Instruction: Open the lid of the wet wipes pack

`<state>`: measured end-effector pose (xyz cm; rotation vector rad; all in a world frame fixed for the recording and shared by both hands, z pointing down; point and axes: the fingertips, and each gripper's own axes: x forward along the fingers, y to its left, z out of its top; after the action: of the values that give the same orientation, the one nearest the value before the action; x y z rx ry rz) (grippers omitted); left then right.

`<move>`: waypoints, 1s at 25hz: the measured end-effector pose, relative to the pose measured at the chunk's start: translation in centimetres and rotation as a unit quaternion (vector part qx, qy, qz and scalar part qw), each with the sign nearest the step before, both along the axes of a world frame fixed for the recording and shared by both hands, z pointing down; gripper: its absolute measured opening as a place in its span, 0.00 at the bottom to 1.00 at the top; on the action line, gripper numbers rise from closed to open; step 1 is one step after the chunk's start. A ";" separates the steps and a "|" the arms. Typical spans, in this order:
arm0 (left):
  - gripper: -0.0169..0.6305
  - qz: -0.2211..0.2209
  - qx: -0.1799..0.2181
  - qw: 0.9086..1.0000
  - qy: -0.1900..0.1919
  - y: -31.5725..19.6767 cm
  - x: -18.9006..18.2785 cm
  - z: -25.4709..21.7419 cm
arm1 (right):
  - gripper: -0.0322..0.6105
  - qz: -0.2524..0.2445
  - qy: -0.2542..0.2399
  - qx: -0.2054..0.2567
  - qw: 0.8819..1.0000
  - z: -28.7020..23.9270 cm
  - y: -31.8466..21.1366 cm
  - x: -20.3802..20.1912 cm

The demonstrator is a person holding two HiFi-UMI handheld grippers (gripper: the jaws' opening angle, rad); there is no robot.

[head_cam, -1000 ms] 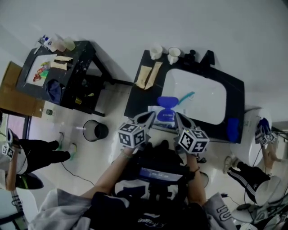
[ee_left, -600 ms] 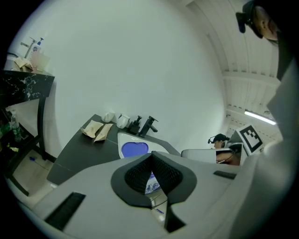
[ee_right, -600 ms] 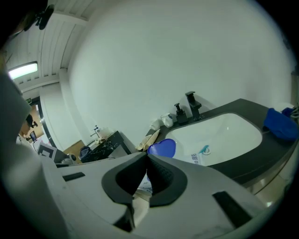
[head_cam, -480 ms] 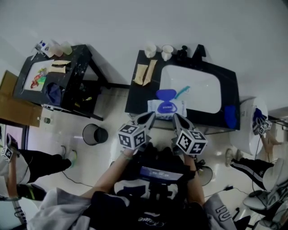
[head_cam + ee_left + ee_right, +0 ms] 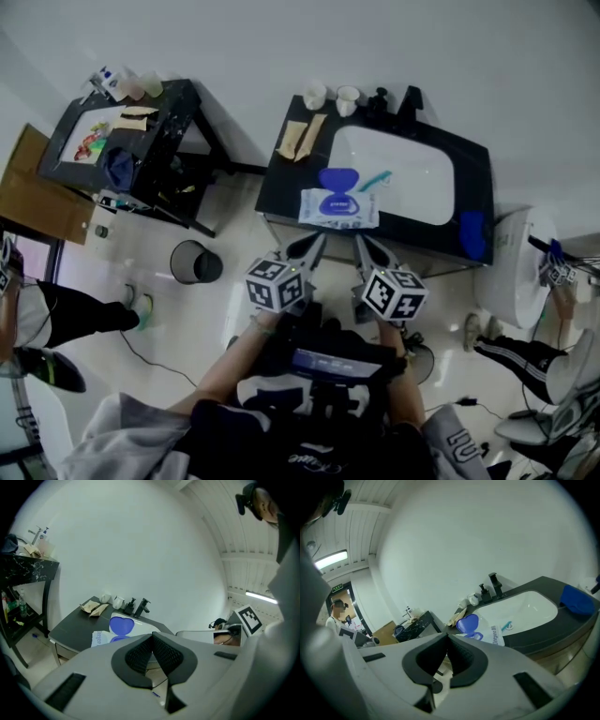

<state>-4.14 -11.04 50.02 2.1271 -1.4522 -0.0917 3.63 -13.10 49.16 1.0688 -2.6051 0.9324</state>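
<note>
The wet wipes pack (image 5: pixel 337 207) lies on the black sink counter (image 5: pixel 291 192), at the left rim of the white basin (image 5: pixel 394 176). Its blue lid (image 5: pixel 337 179) stands flipped up. The pack (image 5: pixel 101 637) and raised lid (image 5: pixel 122 625) show beyond the jaws in the left gripper view; the pack (image 5: pixel 494 633) and lid (image 5: pixel 468 623) also appear in the right gripper view. My left gripper (image 5: pixel 309 246) and right gripper (image 5: pixel 360 247) hang side by side in front of the counter, clear of the pack. Both are shut with nothing between the jaws.
Two white cups (image 5: pixel 330 95), a black faucet (image 5: pixel 409 99) and tan packets (image 5: pixel 300 139) stand on the counter; a teal toothbrush (image 5: pixel 375 180) lies in the basin, a blue cloth (image 5: pixel 472 233) at the right end. A cluttered black side table (image 5: pixel 122 141) and bin (image 5: pixel 195 263) are left.
Both grippers have drawn back from the counter toward me, away from the pack. The pack stays put with its blue lid up.
</note>
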 end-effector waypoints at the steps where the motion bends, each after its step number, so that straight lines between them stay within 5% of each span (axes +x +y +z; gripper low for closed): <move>1: 0.04 -0.004 0.001 1.000 -0.001 0.6 0.6 0.0 | 0.05 -0.007 0.002 0.001 1.000 0.0 0.6 0.3; 15: 0.04 -0.056 -0.002 0.998 -0.024 6.9 3.1 -0.1 | 0.05 -0.065 -0.010 0.015 0.998 0.2 6.2 1.6; 25: 0.04 -0.038 -0.004 0.999 -0.031 6.5 2.1 -0.2 | 0.05 -0.048 -0.002 0.027 0.998 -0.6 6.0 0.7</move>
<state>-2.07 -4.55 49.78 2.0853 -1.5672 -0.0502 4.29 -7.07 48.53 0.9459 -2.6726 0.8494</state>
